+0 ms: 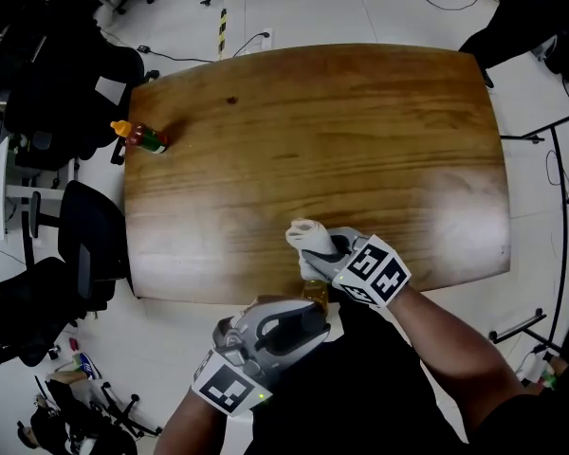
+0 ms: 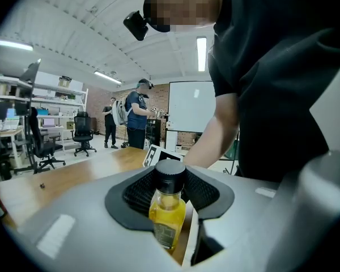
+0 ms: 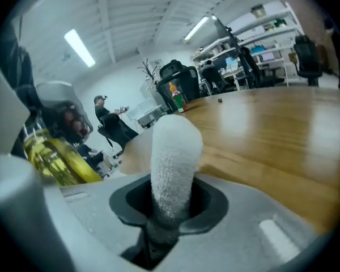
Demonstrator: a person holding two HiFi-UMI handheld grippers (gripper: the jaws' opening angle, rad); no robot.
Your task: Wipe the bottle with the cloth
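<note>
Yellow bottle (image 2: 167,214), one, clamped in left hand-held gripper (image 1: 308,318); white cloth (image 3: 173,152), one, pinched in right hand-held gripper (image 3: 170,203).

The bottle (image 1: 315,295) is found at the table's (image 1: 379,131) 6 o'clock edge, with the cloth (image 1: 308,236) just beside it at 12 o'clock. A 2nd bottle (image 1: 144,137) is laid at the table's 10 o'clock edge.

In the head view the bottle (image 1: 315,295) is a yellow sliver at the table's (image 1: 360,140) 6 o'clock edge, the rest hidden under the left gripper (image 1: 308,318). In the left gripper view its label is too small to read. In the right gripper view it sits blurred at 9 o'clock, and the cloth's (image 3: 173,163) lower end vanishes between the jaws.
</note>
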